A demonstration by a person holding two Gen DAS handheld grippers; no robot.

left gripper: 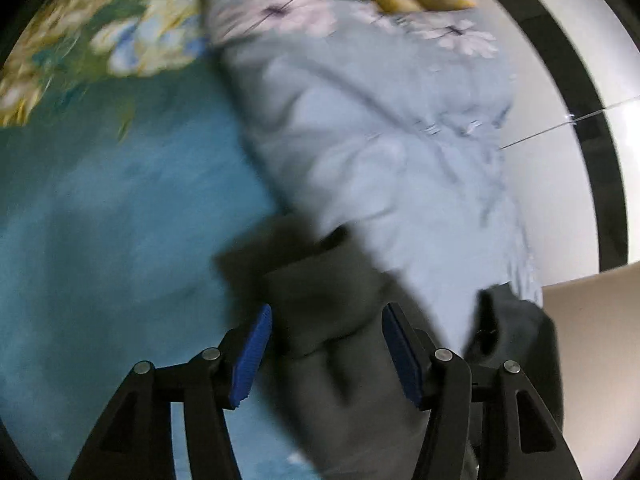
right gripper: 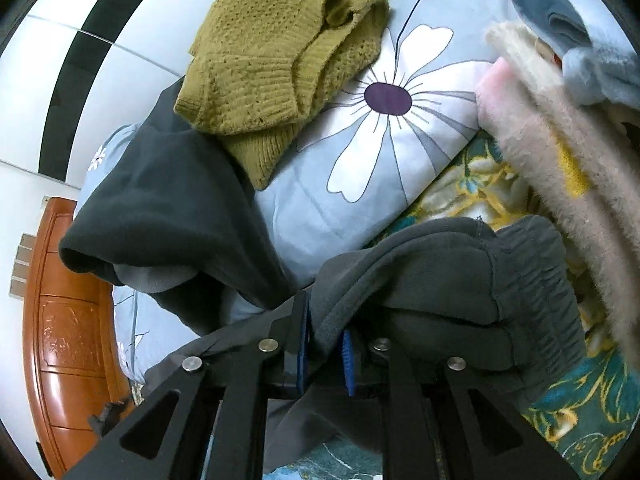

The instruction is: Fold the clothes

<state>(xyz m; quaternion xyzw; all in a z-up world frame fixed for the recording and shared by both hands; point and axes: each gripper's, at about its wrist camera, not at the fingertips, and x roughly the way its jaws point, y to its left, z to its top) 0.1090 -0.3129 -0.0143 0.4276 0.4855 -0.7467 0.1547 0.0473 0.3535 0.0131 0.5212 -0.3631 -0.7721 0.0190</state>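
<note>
Mid-fold: the right gripper (right gripper: 325, 354) fingers pinch the dark grey garment (right gripper: 432, 280) hem, left gripper (left gripper: 326, 354) fingers spread loose over it, so next it'll need regripping.

Both handheld tools look alike: the left gripper (left gripper: 326, 354) and the right gripper (right gripper: 326, 350) have matte black, angular finger arms with triangular cut-outs, round silver pivot pins (two per arm) and ribbed blue pads (left gripper: 252, 356) lining the inner faces.

We see heavy motion blur ahead of the left tongs; right view sharp, evenly lit, fisheye-bent edges.
</note>
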